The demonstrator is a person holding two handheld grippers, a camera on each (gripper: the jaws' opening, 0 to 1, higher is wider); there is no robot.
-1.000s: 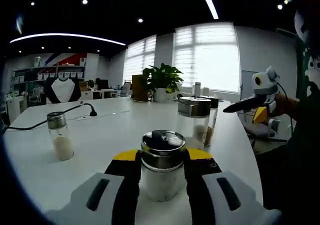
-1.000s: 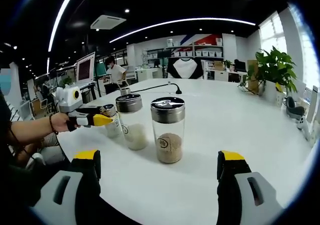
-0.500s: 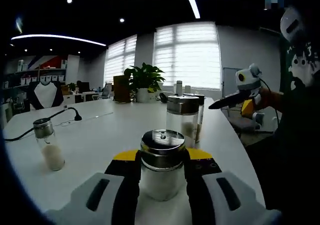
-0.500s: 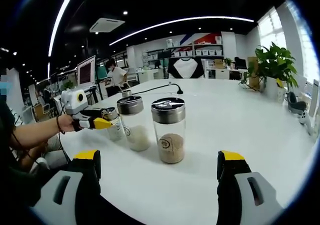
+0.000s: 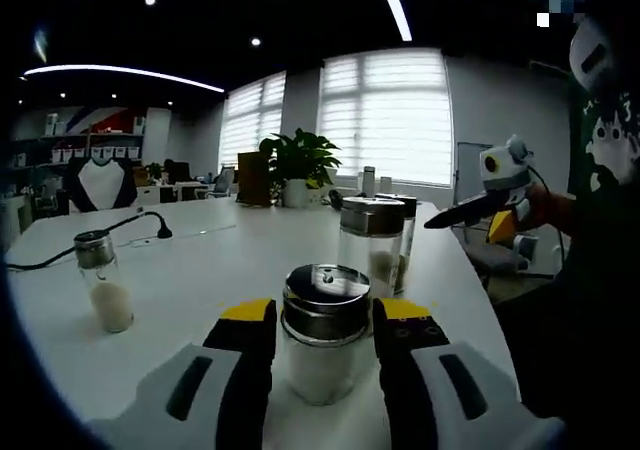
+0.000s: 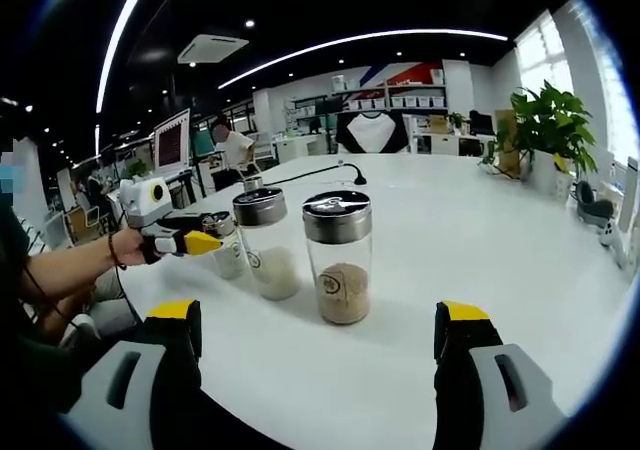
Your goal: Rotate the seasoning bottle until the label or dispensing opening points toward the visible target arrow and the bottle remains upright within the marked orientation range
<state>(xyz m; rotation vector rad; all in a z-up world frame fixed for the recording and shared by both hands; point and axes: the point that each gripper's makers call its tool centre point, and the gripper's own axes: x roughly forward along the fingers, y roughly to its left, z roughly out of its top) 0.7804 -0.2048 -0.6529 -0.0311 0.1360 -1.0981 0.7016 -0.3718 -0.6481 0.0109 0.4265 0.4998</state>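
My left gripper (image 5: 325, 315) is shut on a glass seasoning bottle (image 5: 326, 302) with a metal lid and white contents, standing upright on the white table (image 5: 200, 270). In the right gripper view that same gripper (image 6: 210, 239) is at the left, held by a hand and clamped on the small bottle (image 6: 229, 257). My right gripper (image 6: 317, 315) stands wide open with nothing between its jaws. Just ahead of it is a bottle of brown seasoning (image 6: 338, 258). A bottle of white seasoning (image 6: 263, 242) stands next to that one. The right gripper (image 5: 447, 217) hangs at the table's right edge.
Two tall bottles (image 5: 372, 244) stand close behind the held one. A small bottle (image 5: 101, 281) stands apart at the left, near a black cable (image 5: 120, 232). A potted plant (image 5: 297, 166) sits at the table's far end. A person's arm (image 6: 70, 270) reaches in.
The left gripper view has swung a little left and back while the bottle stays clamped between the jaws. The right gripper has stayed open and almost still.
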